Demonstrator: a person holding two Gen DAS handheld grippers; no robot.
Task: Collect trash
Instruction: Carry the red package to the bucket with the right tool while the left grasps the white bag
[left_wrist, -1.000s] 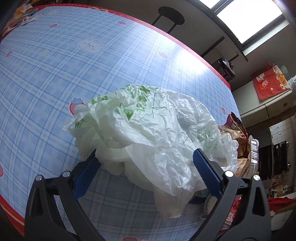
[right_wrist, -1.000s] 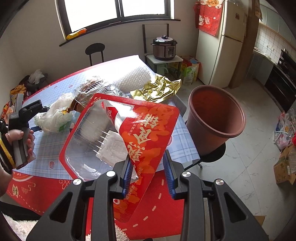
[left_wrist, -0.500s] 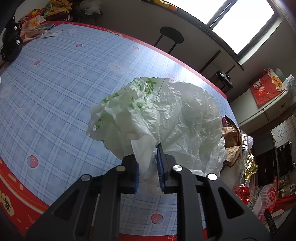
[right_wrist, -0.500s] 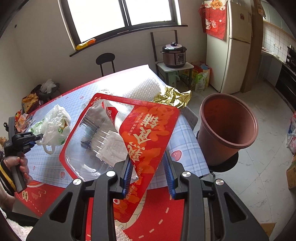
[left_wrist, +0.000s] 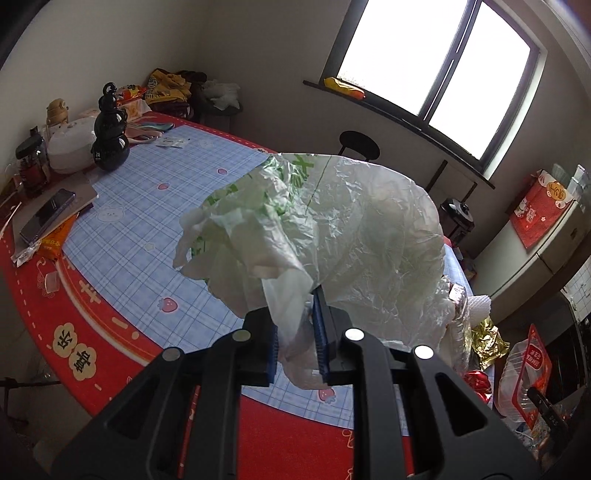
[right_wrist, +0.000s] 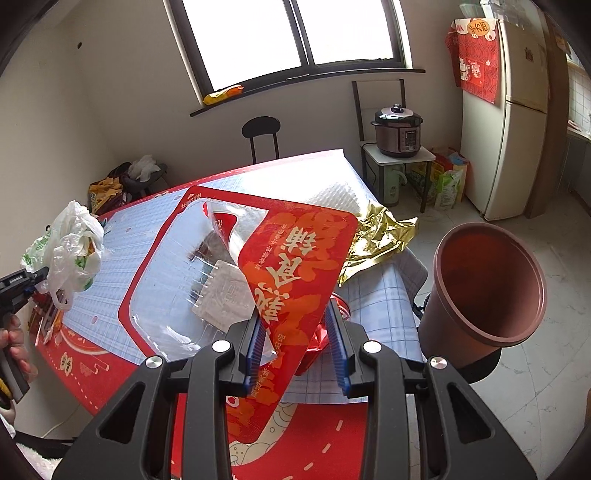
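Note:
My left gripper is shut on a crumpled white plastic bag with green print and holds it above the table; the bag also shows in the right wrist view, far left. My right gripper is shut on a large red snack package with a clear window, held above the table's near edge. A brown plastic bin stands on a stool to the right of the table. Gold foil lies on the table beyond the package.
The table has a blue checked cloth with a red border. A black gourd bottle, a white pot and a phone sit at its far left. A white padded sheet, a rice cooker and a fridge stand beyond.
My left gripper closed on the plastic bag and lifted it off the table, rising higher. My right gripper kept its hold on the red package and drew back slightly.

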